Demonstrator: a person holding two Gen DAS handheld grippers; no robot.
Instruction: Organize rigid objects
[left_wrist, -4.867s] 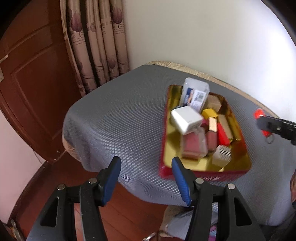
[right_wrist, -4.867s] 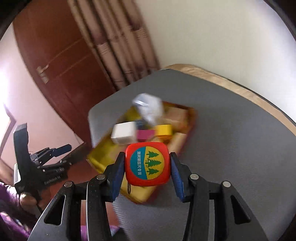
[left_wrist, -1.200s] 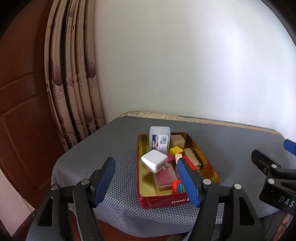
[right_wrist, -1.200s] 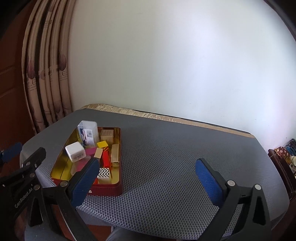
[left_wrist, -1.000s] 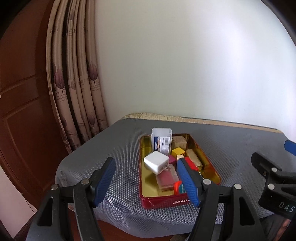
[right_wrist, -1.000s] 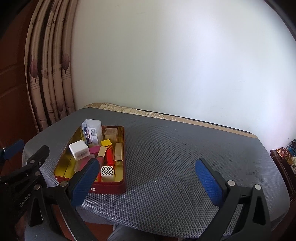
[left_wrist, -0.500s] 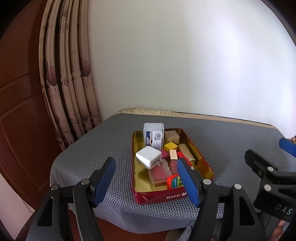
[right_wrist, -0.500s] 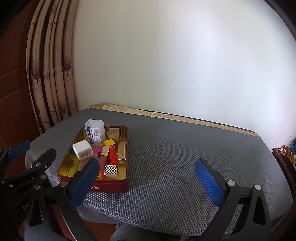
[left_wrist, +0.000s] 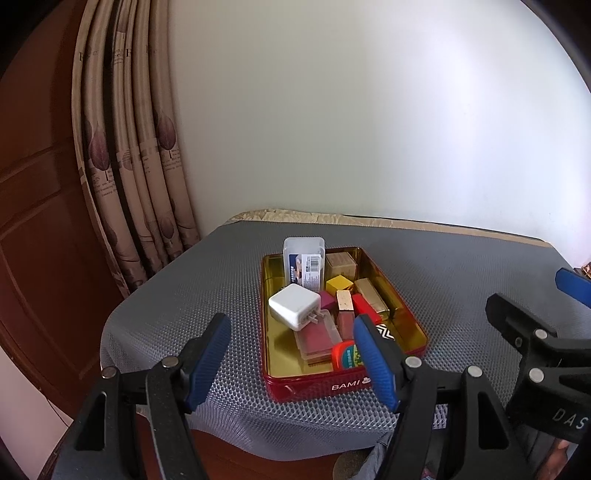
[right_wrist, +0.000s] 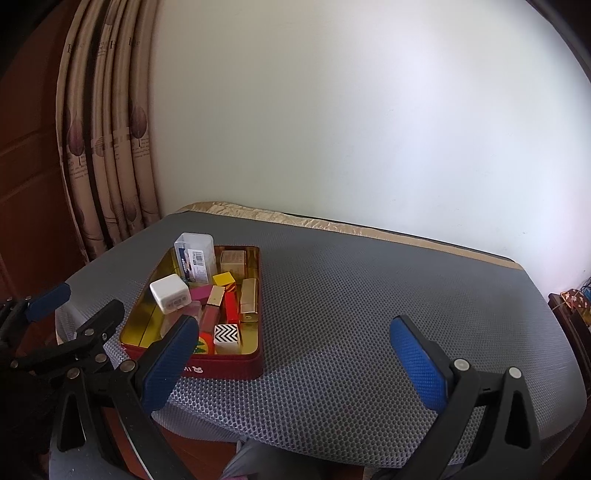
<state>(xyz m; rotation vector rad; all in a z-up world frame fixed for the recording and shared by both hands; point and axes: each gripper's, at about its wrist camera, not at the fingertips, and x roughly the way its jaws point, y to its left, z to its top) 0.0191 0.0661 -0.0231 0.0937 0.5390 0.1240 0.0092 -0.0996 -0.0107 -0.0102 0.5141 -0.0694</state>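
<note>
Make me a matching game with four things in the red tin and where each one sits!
Things:
1. white plug
2. clear plastic box
3. zigzag cube
4. orange tape measure

Places:
A. standing upright at the far end of the tin
B. at the near end, partly hidden behind a blue pad of the tongs
C. lying on top of a flat pinkish case, prongs pointing at the camera
D. in the near right corner, next to the tape measure

Pairs: 1-C, 2-A, 3-D, 4-B
</note>
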